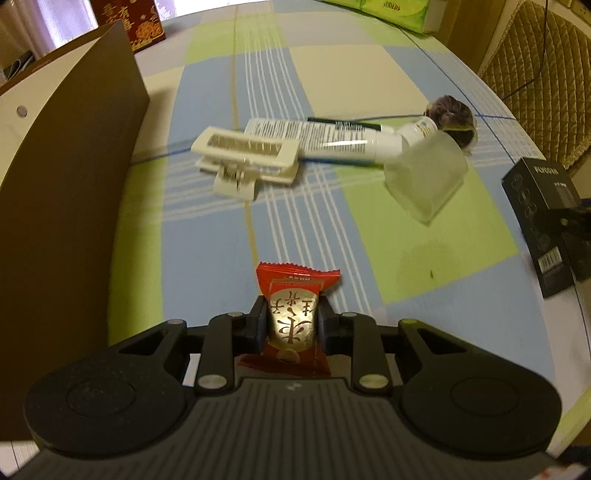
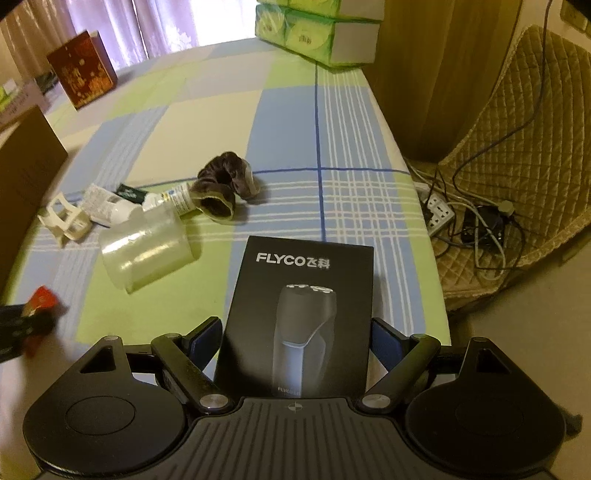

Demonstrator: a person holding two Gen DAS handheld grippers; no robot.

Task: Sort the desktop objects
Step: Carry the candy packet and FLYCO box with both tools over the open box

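left wrist view: left gripper clamped on a red candy packet, above the checked tablecloth; beyond, white clip, tube, clear cup.

right wrist view: right gripper pinching the black shaver box, near the cloth's right edge; brown scrunchie farther off.

Room light is dim and warm. Daylight enters through the curtains at the far end, blown out white there. The candy wrapper shows glare. Fisheye bending curves the bench edges. Left view is slightly motion-blurred.
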